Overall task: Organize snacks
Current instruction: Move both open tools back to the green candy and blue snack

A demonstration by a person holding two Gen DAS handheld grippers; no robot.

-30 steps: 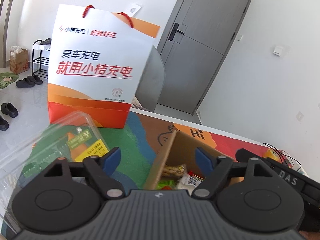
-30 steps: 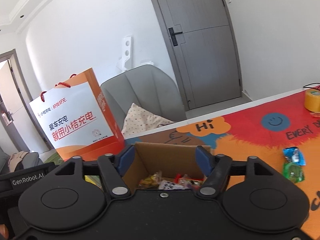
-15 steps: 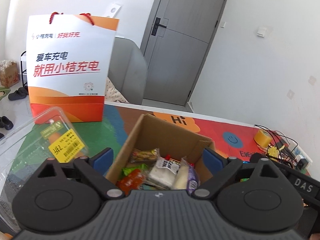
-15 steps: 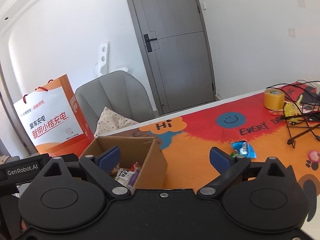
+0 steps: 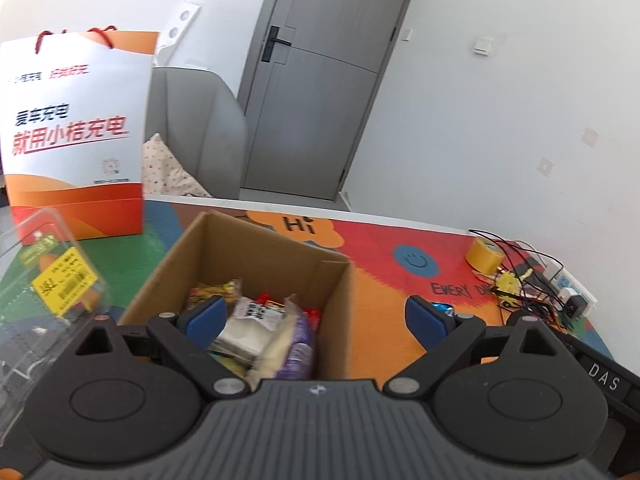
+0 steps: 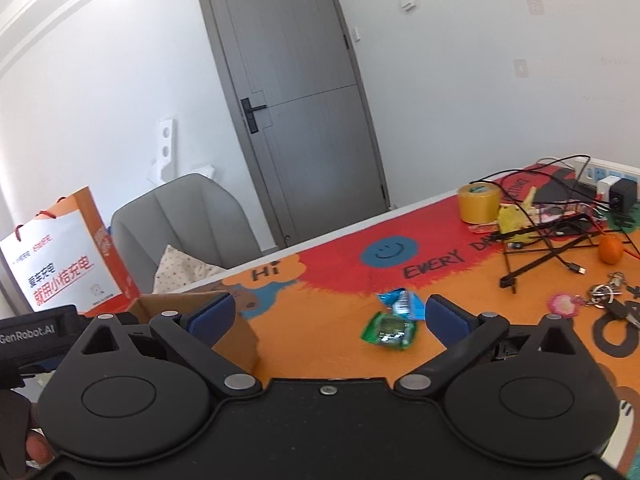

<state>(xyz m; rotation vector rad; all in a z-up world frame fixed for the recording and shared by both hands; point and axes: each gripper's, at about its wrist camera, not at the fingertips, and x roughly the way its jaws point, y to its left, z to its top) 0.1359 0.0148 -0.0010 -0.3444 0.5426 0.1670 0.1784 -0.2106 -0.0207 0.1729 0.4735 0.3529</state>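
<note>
At the bottom of the left wrist view the left claw (image 5: 312, 316) is seen spread wide with nothing between its pads; its jaws have just been opening. Just beyond it, at centre frame, the box (image 5: 256, 256) stands open on the table (image 5: 380, 320), with several packets (image 5: 260, 320) heaped inside. At the bottom of the right wrist view the right claw (image 6: 326, 318) is likewise spread and empty, its jaws having just been opening too. Just ahead of it, right of centre, two loose snacks lie on the table: a green packet (image 6: 390, 330) and, touching it on the far side, a blue packet (image 6: 402, 304).

Both packets are judged to be light, soft and crinkly, with slick film that may slide under the pads. A hold across the flat middle of the green packet, or on a sealed end seam, is judged the surest; a hard squeeze could crush what is inside.

The contents of the box are shown only in the left view, along with a clear clamshell (image 5: 52, 280) at left frame; in the right view only a corner of the box (image 6: 240, 332) shows. The green packet is shown only in the right view; only a sliver of the blue one peeps past the left claw's right pad. Farther off, a tape roll (image 6: 478, 202) and cables (image 6: 552, 220) lie at upper right, and a bag (image 5: 76, 132) stands at upper left
</note>
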